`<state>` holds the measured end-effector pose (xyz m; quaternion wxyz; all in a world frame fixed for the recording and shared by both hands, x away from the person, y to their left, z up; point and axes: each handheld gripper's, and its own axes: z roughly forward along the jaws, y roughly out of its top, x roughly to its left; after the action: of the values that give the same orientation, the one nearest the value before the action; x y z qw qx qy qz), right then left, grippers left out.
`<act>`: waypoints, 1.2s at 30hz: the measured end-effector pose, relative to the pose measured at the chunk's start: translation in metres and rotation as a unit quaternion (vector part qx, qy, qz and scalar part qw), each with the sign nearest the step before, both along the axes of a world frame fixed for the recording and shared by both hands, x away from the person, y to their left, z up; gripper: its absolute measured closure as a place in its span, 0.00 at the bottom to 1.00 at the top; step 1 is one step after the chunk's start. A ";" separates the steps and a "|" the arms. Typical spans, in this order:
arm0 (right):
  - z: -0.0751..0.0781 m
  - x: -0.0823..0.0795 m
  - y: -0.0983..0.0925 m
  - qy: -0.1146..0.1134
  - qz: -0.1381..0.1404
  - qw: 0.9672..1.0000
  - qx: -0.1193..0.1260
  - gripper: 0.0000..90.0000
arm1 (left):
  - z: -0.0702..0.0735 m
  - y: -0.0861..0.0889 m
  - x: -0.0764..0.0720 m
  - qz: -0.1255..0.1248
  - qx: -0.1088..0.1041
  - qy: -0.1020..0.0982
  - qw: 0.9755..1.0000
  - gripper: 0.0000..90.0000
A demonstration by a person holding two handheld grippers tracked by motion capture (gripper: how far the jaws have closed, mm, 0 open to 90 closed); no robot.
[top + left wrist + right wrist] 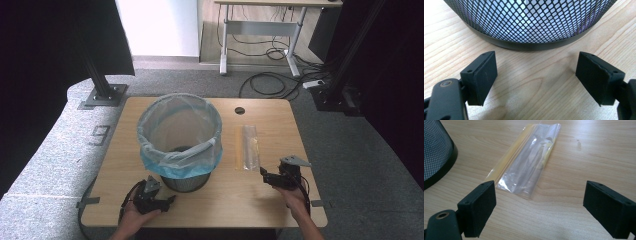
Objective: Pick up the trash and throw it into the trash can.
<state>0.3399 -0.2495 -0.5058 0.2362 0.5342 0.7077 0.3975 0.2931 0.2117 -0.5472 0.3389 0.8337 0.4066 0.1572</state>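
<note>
A black mesh wastebasket [186,181] lined with a pale blue plastic bag [180,131] stands on the wooden table [225,200], left of centre. Its mesh wall [529,20] rises just beyond my left gripper [536,75], which is open and holds nothing. In the high view the left gripper [170,200] lies at the basket's near left foot. A flat clear plastic sleeve with a yellow edge [247,147] lies right of the basket. My right gripper [263,172] sits just short of the sleeve's near end [524,170], open and empty [539,205].
A round cable hole [240,110] sits near the table's far edge. Past the table on the floor are loose cables [270,82], a power strip [315,83] and a desk frame [260,30]. Black frame posts [102,80] flank the table.
</note>
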 end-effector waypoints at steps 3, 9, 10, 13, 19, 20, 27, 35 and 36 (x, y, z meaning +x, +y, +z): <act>-0.002 0.001 0.001 0.004 0.001 1.000 -0.004 0.12 | 0.000 0.000 0.000 -0.001 0.000 0.000 1.000 0.19; -0.008 0.005 0.008 0.013 0.006 0.999 -0.034 0.13 | 0.000 0.000 0.000 -0.002 0.000 0.000 1.000 0.19; -0.008 0.005 0.009 0.013 0.007 0.999 -0.038 0.13 | 0.000 0.000 0.000 -0.002 0.001 0.000 1.000 0.19; -0.008 0.005 0.011 0.010 0.008 0.999 -0.042 0.14 | 0.000 0.000 0.000 -0.002 0.000 0.000 1.000 0.19; -0.007 0.005 0.017 0.006 0.019 0.999 -0.042 0.14 | 0.000 0.000 0.000 -0.003 0.000 0.000 1.000 0.19; -0.007 0.005 0.017 0.006 0.019 0.999 -0.042 0.14 | 0.000 0.000 0.000 -0.003 0.000 0.000 1.000 0.19; -0.008 0.008 0.018 0.006 0.022 0.998 -0.052 0.15 | 0.000 0.000 0.000 -0.003 0.000 0.000 1.000 0.19; -0.009 0.013 0.023 0.009 0.022 0.998 -0.058 0.16 | 0.000 0.000 0.001 -0.003 0.000 0.000 1.000 0.19; -0.009 0.013 0.023 0.009 0.022 0.998 -0.058 0.16 | 0.000 0.000 0.001 -0.003 0.000 0.000 1.000 0.19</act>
<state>0.3530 -0.2268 -0.5149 0.2517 0.5070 0.7434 0.3564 0.2936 0.2117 -0.5473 0.3389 0.8350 0.4044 0.1560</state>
